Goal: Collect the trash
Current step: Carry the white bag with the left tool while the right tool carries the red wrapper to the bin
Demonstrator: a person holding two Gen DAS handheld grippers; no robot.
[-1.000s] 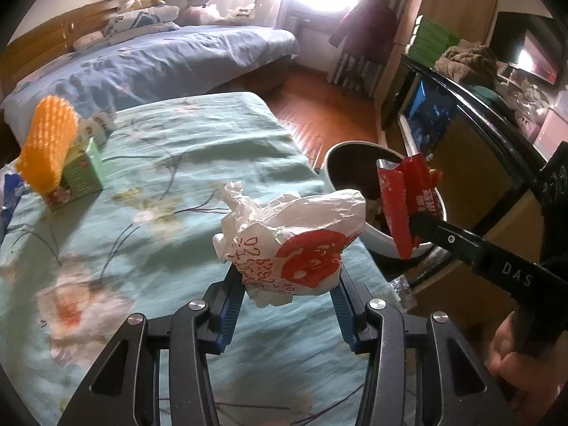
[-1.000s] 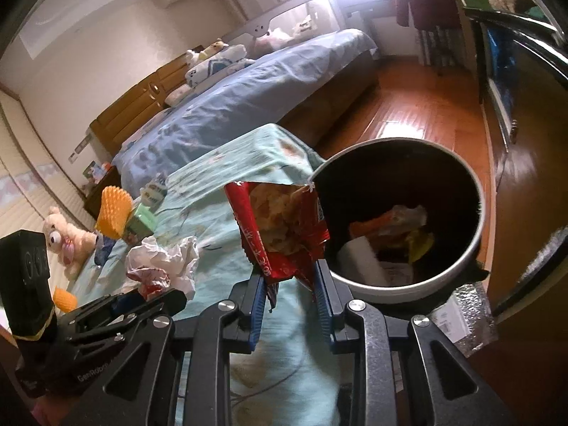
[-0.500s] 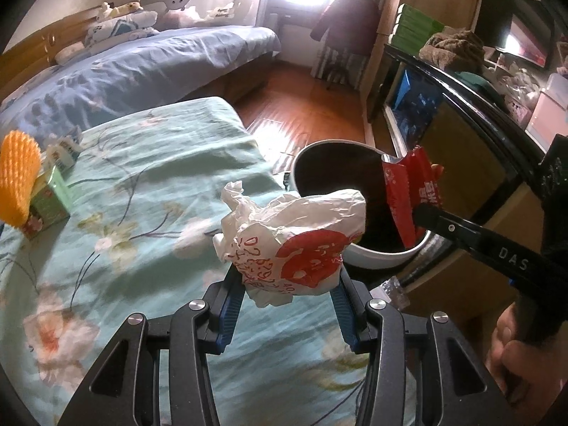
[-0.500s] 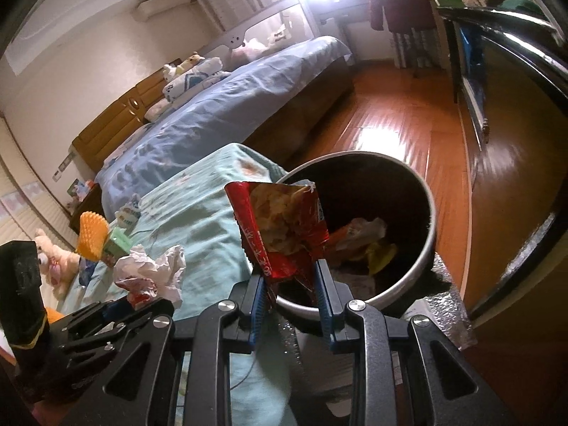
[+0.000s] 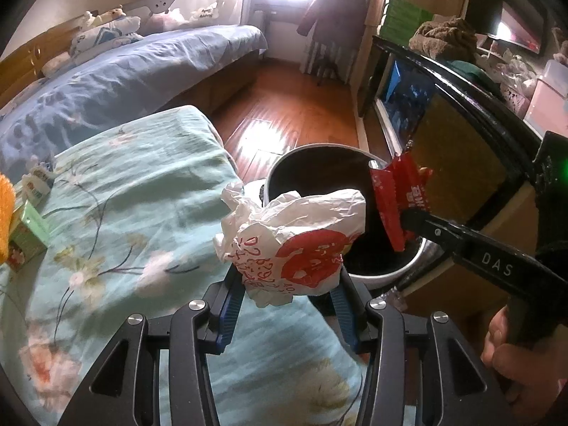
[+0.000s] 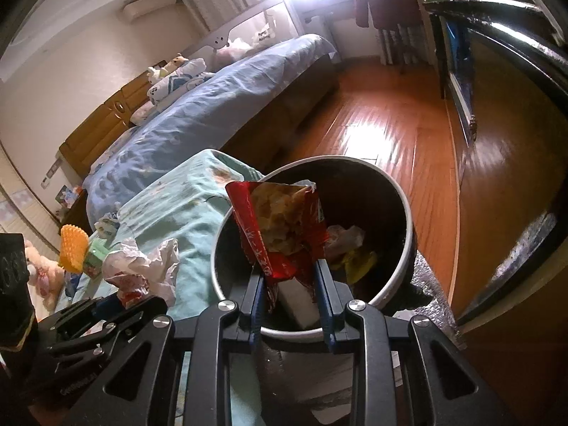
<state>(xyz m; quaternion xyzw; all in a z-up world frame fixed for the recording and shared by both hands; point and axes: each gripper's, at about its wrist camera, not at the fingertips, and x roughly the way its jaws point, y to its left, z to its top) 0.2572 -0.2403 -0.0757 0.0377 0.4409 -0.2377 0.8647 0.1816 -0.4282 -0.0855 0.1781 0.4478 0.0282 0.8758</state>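
Note:
My left gripper (image 5: 287,284) is shut on a crumpled white and red plastic bag (image 5: 294,238), held above the teal bedspread edge beside the round trash bin (image 5: 280,174). My right gripper (image 6: 289,277) is shut on an open red snack wrapper (image 6: 280,230), held over the bin's mouth (image 6: 401,195). The bin holds several pieces of trash (image 6: 351,248). The wrapper (image 5: 401,198) and right gripper (image 5: 408,220) show in the left wrist view, the bag (image 6: 142,266) in the right wrist view.
A green carton (image 5: 26,234) and an orange foam net (image 5: 5,213) lie on the teal bedspread (image 5: 124,195) at left. A blue bed (image 5: 106,78) stands behind. A black-edged cabinet (image 5: 461,135) is right of the bin on a wooden floor (image 6: 390,113).
Both grippers have moved toward the bin with their loads. The red wrapper is now over the bin's opening, and the bag is closer to its rim.

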